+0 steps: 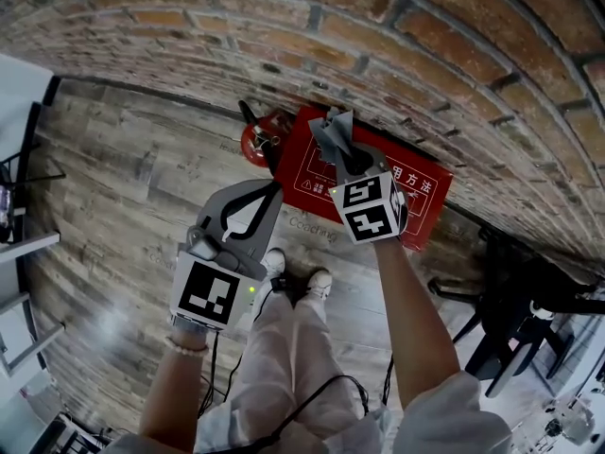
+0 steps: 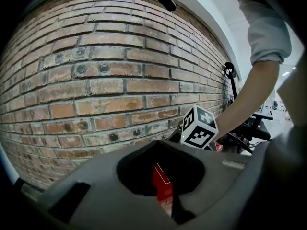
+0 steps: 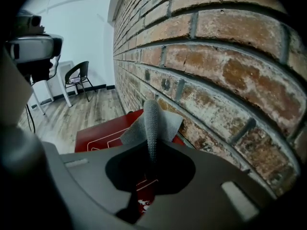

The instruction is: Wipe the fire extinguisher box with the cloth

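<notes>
A red, flat-fronted fire extinguisher box (image 1: 421,195) with white printed lettering stands on the wood-plank floor (image 1: 123,178), its back against the red-brick wall (image 1: 378,26). Just beside it on the left is a red fire extinguisher (image 1: 257,142) with a black handle. The right tongs (image 1: 346,159) are clenched on a grey knitted cloth (image 1: 333,132). In the right gripper view the cloth (image 3: 151,123) rises out of the closed jaws as a rolled fold with flaps spreading to either side, and it hangs above the box's top edge close to the bricks. The head view does not settle whether the cloth touches the box. The box's red face (image 3: 98,134) shows below and to the left of the cloth in that view. The left tongs (image 1: 272,190) hang over the floor in front of the box's left end, apart from it, with jaws together and nothing gripped. In the left gripper view a strip of the red box (image 2: 162,183) shows beyond the closed jaws, and the right gripper's black-and-white marker cube (image 2: 199,128) sits to the upper right. The person's white shoes (image 1: 319,280) stand on the floor near the box. A black chair (image 3: 79,73) stands farther along the wall.
</notes>
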Available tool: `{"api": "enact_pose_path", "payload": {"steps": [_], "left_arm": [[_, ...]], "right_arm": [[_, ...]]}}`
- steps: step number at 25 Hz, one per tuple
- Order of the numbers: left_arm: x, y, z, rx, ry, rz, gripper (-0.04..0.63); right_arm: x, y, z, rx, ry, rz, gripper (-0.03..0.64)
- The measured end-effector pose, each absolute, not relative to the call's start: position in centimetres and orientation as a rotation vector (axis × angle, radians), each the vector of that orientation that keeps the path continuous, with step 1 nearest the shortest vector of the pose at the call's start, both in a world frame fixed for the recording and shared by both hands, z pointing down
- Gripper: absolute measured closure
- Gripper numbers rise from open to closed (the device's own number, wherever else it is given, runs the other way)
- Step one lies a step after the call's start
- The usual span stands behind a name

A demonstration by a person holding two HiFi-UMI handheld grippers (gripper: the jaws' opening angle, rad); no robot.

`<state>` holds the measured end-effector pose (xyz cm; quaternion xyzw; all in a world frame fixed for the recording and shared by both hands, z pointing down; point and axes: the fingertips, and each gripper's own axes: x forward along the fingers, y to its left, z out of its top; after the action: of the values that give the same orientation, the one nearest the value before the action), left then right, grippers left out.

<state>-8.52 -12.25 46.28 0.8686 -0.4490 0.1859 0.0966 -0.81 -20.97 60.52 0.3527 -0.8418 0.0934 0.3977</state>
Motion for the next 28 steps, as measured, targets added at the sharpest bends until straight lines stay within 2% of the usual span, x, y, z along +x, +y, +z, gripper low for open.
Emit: {"api": "enact_pose_path", "payload": {"steps": [28], "left_arm": [[-0.8, -12.3, 46.4, 2.653, -1.193, 0.579, 0.597]], "right_arm": [[10.0, -19.6, 60.6, 1.067, -2.068, 0.324, 0.598]]}}
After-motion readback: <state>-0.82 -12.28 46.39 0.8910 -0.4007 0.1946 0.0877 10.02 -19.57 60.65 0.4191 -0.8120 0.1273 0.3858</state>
